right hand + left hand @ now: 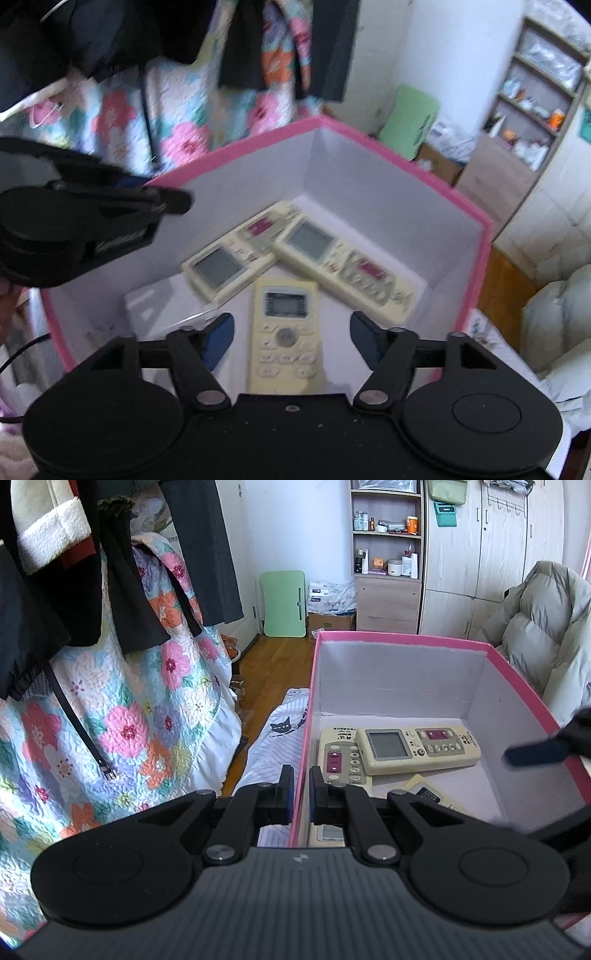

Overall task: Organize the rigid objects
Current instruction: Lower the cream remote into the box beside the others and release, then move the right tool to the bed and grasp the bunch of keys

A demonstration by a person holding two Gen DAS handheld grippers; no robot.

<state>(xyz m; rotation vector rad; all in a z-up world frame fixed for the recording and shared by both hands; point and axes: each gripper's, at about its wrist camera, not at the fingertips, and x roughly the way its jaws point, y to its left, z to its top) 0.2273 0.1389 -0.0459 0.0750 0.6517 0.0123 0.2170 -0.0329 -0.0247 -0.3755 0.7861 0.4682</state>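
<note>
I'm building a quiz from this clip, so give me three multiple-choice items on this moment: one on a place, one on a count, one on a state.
1. Where do the remotes lie?
A. on the wooden floor
B. inside the pink box
C. on the shelf

2. How many remotes show in the right wrist view?
A. one
B. three
C. five

3. How does the right tool stand?
A. open over a remote
B. clamped on the rim
C. shut, empty

Key: 1 B, the pink box holds them; 2 B, three remotes show on its floor; 3 A, the right tool has its fingers apart, clear of the remote below.
</note>
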